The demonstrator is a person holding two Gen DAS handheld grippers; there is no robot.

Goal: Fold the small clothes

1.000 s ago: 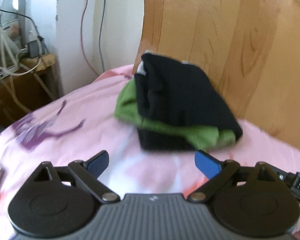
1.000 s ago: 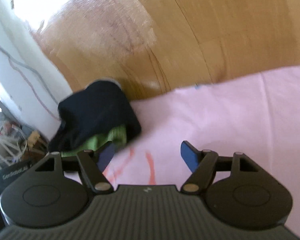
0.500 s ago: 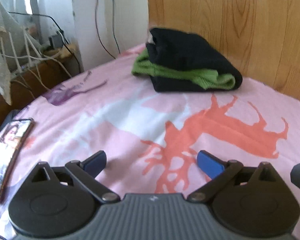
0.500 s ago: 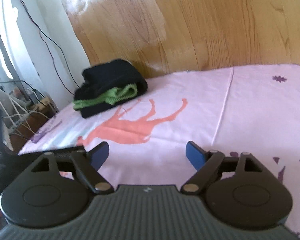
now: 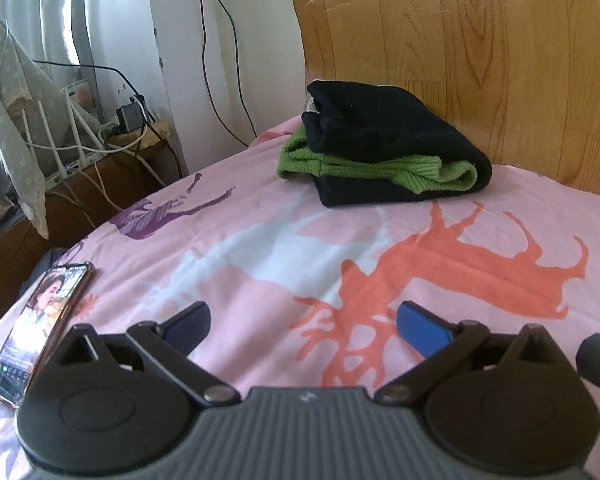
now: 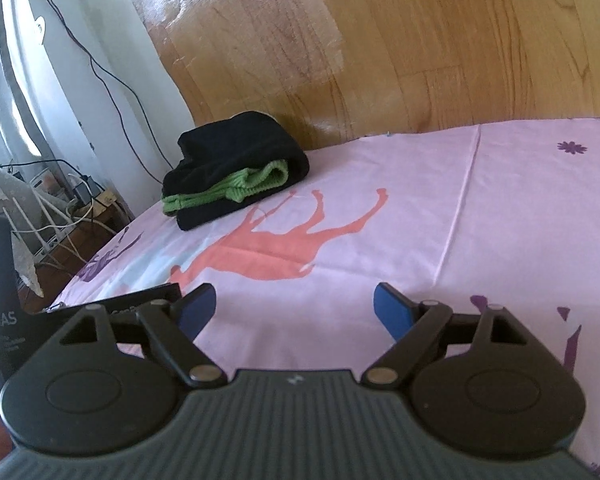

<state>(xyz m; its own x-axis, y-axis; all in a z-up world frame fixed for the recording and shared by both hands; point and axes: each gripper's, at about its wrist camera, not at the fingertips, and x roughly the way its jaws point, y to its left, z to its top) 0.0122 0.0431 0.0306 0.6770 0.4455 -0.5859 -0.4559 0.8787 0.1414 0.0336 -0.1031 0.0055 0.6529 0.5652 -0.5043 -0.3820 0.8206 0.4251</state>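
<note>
Left wrist view: left gripper (image 5: 302, 322) along the bottom edge, jaws spread wide, nothing between them.
Clothes: folded stack (image 5: 384, 156) in the upper centre of the frame, black knit wrapped round a green one, lying on the bed sheet (image 5: 260, 248) just in front of the wooden headboard (image 5: 480, 40).
Clutter: phone (image 5: 40, 328) at lower left, close to the sheet's edge; cables (image 5: 220, 60) and a charger at upper left.

Right wrist view: right gripper (image 6: 294, 308) at the bottom, jaws also parted and empty.
Clothes: same stack (image 6: 236, 168) left of centre, well apart from the jaws.

Risk: green layer sticks out unevenly at the stack's front, so a nudge or a careless regrasp could probably pull the fold open.
Risk: a sweep toward lower left could knock the phone off the bed.
</note>
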